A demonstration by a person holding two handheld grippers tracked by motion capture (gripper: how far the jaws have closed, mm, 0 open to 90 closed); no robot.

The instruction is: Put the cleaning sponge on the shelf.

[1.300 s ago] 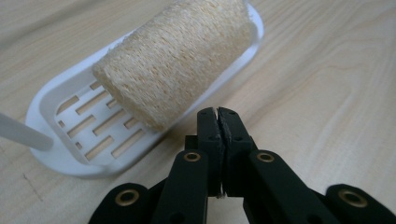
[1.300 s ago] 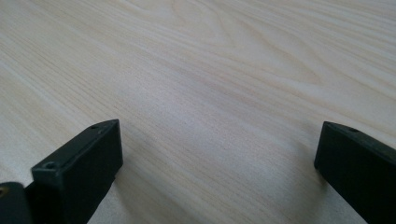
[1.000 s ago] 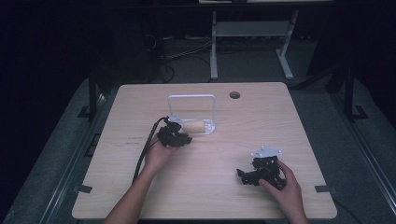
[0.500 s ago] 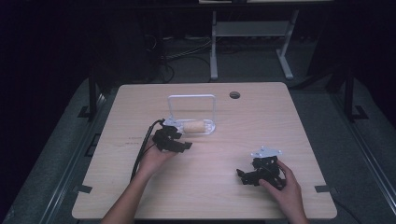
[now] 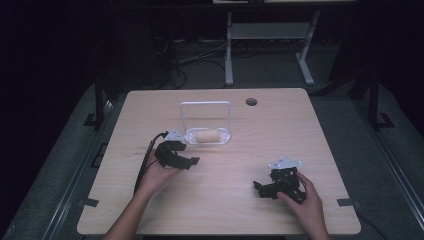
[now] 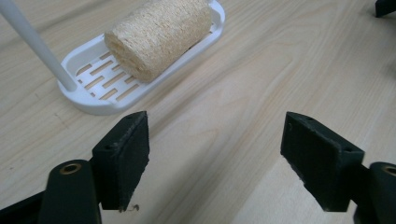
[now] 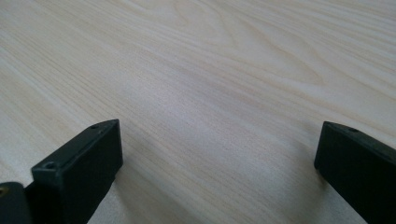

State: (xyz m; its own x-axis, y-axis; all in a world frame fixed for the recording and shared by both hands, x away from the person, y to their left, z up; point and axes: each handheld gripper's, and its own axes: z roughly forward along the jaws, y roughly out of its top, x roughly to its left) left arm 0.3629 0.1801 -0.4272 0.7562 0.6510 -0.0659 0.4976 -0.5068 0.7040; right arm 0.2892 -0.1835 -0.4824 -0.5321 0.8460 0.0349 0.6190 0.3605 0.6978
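A tan loofah roll lies in a white slotted tray with a tall white wire handle, near the table's middle. My left gripper is open, held just in front and left of the tray, with nothing between its jaws. My right gripper is open low over bare wood at the front right, its jaws wide apart and empty.
The light wooden table has a round dark hole at the back. A black cable trails from the left gripper toward the front. A white frame stand sits on the dark floor beyond the table.
My left gripper has drawn back from the tray toward the front, leaving the loofah roll lying in the tray. The right gripper has stayed put.
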